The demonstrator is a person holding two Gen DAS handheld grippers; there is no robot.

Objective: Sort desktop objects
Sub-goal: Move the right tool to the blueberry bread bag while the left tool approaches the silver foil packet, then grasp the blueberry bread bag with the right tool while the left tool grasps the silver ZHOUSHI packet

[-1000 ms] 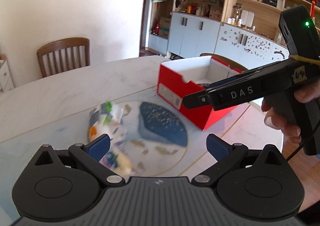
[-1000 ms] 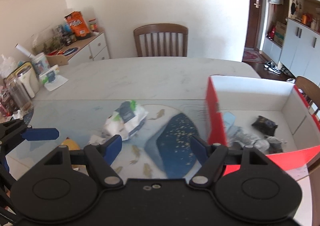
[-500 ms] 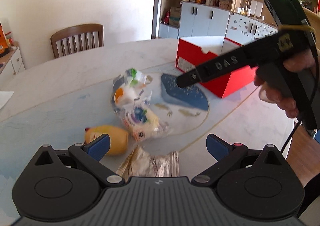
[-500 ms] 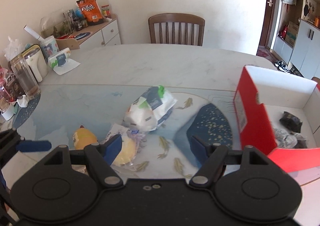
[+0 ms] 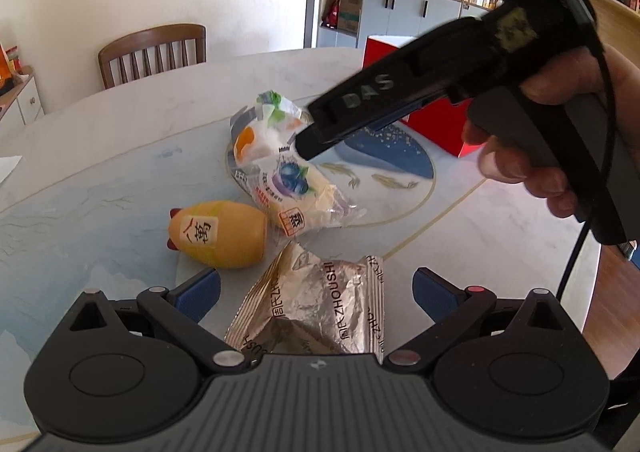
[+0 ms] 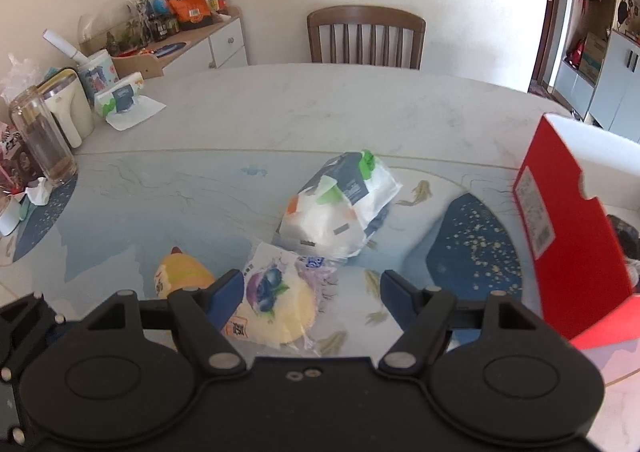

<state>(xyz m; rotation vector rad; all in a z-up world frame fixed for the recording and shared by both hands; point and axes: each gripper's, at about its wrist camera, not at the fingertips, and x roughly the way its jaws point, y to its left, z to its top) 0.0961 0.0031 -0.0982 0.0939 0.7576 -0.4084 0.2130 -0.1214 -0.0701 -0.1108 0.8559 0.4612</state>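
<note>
A silver foil snack packet (image 5: pixel 316 308) lies between the open fingers of my left gripper (image 5: pixel 316 288). Beyond it rest a yellow chick-shaped bottle (image 5: pixel 220 234) (image 6: pixel 182 276), a clear-wrapped blueberry bread (image 5: pixel 296 192) (image 6: pixel 280 300) and a white tissue pack (image 5: pixel 264 128) (image 6: pixel 340 208). My right gripper (image 6: pixel 312 288) is open above the blueberry bread, which sits between its fingers. In the left wrist view the right gripper's body (image 5: pixel 400 92) hovers over the tissue pack, held by a hand (image 5: pixel 560 156). The red box (image 6: pixel 560 228) (image 5: pixel 436 120) stands at the right with dark items inside.
A wooden chair (image 6: pixel 366 36) stands behind the marble table (image 6: pixel 320 108). At the table's left edge are a glass jar (image 6: pixel 42 136), a white canister (image 6: pixel 68 104) and a tissue packet (image 6: pixel 120 98). A sideboard (image 6: pixel 192 40) holds snack bags.
Both grippers have pulled back and to the left, away from the red box. The chick bottle, blueberry bread and foil packet have come into view; the right gripper now sits over the bread.
</note>
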